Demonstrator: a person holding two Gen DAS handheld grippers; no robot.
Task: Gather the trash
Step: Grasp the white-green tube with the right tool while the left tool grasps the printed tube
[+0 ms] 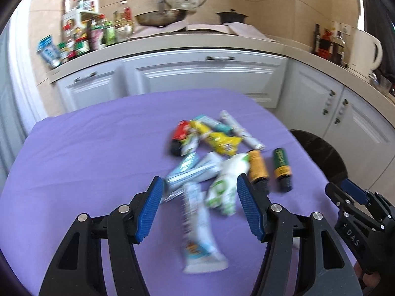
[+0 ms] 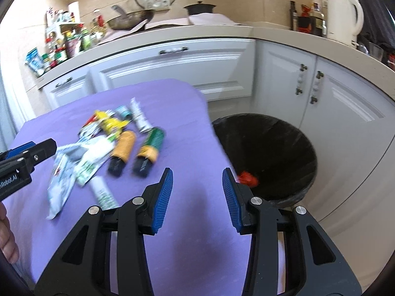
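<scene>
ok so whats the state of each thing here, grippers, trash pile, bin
left gripper: open, nothing held, above the near tubes
right gripper: open, empty, over the table's edge by the bin
trash pile: tubes and small bottles lying flat on the purple cloth, uncollected
trash bin: open top, black liner, one red item inside
white kettle: upright on the counter

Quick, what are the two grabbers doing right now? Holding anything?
Left hand-held gripper: open, holding nothing, above the pile of tubes.
Right hand-held gripper: open, holding nothing.
</scene>
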